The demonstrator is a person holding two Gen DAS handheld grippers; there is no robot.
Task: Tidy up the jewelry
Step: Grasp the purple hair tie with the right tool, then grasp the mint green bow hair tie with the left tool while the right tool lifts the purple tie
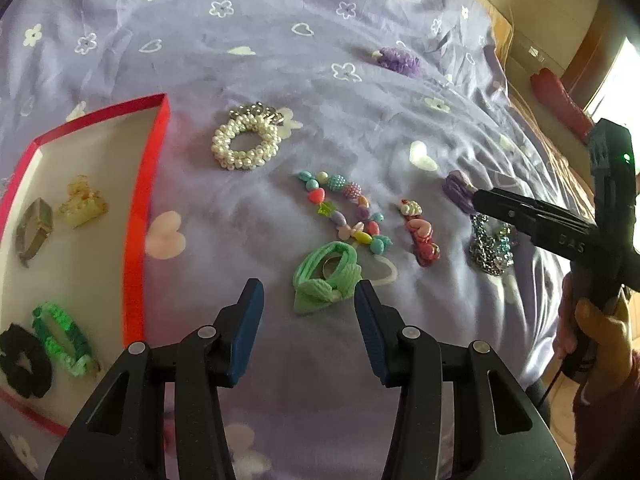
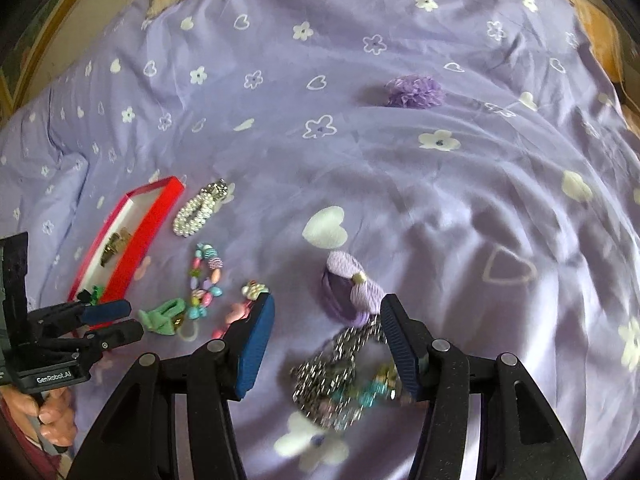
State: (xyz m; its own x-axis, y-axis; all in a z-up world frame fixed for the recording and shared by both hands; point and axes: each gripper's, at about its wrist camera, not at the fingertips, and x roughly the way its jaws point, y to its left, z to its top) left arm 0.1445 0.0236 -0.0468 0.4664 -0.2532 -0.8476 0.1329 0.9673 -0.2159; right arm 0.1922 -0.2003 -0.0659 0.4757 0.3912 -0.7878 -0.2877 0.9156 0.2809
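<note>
My left gripper [image 1: 309,294] is open, its jaws on either side of a green bow hair tie [image 1: 326,276] lying on the purple bedsheet. Past it lie a colourful bead bracelet [image 1: 348,210], a pearl scrunchie [image 1: 245,142] and a pink hair clip [image 1: 421,234]. The red-rimmed box [image 1: 138,216] at left holds several hair pieces. My right gripper [image 2: 328,322] is open and empty, just above a silver sequin scrunchie [image 2: 340,376] and next to a purple bow tie [image 2: 352,288]. The left gripper [image 2: 116,320] also shows in the right wrist view.
A purple flower scrunchie [image 2: 416,91] lies farther back on the sheet. The bed edge and wooden furniture [image 1: 560,60] are at the right. The box [image 2: 132,240] is far left in the right wrist view.
</note>
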